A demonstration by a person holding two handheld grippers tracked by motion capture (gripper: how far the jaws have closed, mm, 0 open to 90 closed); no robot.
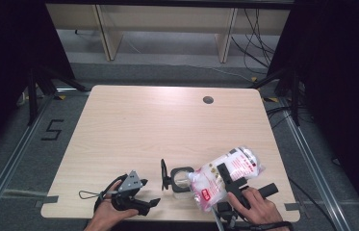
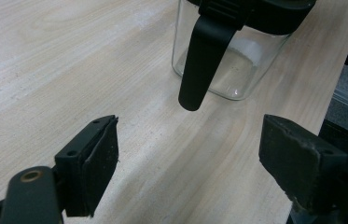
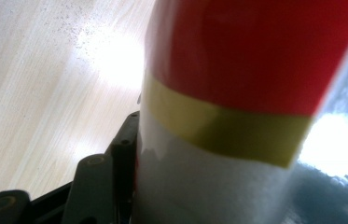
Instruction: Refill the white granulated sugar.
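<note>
Evidently a pouring job in the making: clear bag [image 1: 225, 175] of white grains, red and yellow printed, clamped in the right tool [image 1: 232, 185] and tilted over the near right part of the table [image 1: 167, 120], lower end touching or just over the open mouth of the glass jar [image 1: 182, 178]. In the right gripper view, bag [image 3: 237, 93] pressed hard against the one visible jaw. Jar [image 2: 227, 70] upright, seemingly empty, black hinged lid [image 1: 164, 174] swung up on its left side, long black latch [image 2: 204, 56] hanging down the front. Left of the jar, near the front edge, left tool [image 1: 136, 202] low over the wood, jaws spread wide, nothing between them, facing the jar. Best, probably, to steady the jar with the left tool first, then bring the bag's opening squarely over the mouth, tip slowly, and keep the flow thin. Stray grains already scattered on the table beside the bag.
</note>
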